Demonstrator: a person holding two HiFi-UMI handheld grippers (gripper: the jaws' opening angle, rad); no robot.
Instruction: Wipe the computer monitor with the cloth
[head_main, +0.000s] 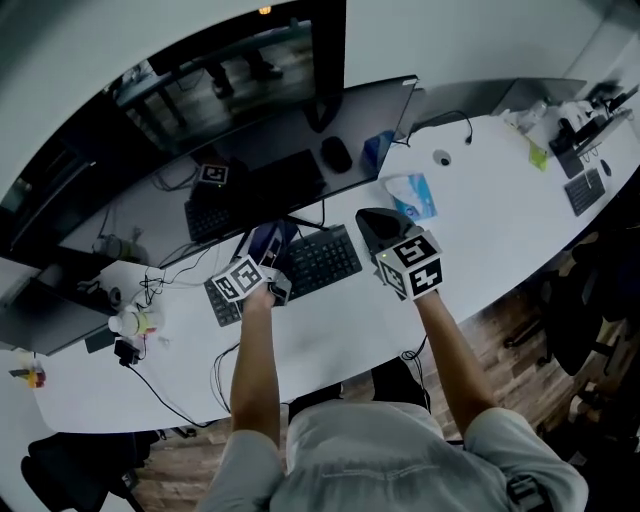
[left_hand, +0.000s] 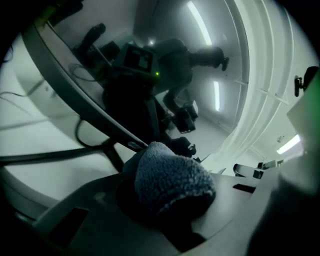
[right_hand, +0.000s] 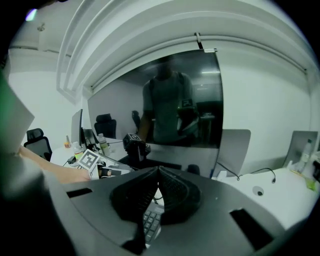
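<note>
Left claw (head_main: 270, 250) sits low over the white worktop (head_main: 480, 210), its jaws pinched on a bunched blue cloth (left_hand: 170, 180) whose fleecy nose bulges out past the tips; the person's bare forearm runs back from its marker cube toward the bottom of the head view. Right claw (head_main: 385, 228) hangs beside it, a little apart, and in its own view the ribbed jaws are drawn together so their tips meet, with nothing held between them (right_hand: 159, 172). Just beyond and between the two claws lies a dark keyboard (head_main: 305, 265), part of it under the left claw; some of its keys show through the gap below the right claw's closed tips. A small white bottle (head_main: 135, 322) stands off to the left among loose black cables, and a pale blue packet (head_main: 410, 195) lies on the worktop just past the right claw. Behind the keyboard rises the wide dark monitor (head_main: 150, 150), its lower edge passing right above the left claw. The cloth (head_main: 268, 238) is up at that lower edge, but whether it touches the glass cannot be told. From the right gripper view the monitor (right_hand: 200, 100) mirrors the person and both claws. Farther along the worktop to the right lies a second keyboard (head_main: 585, 190).
</note>
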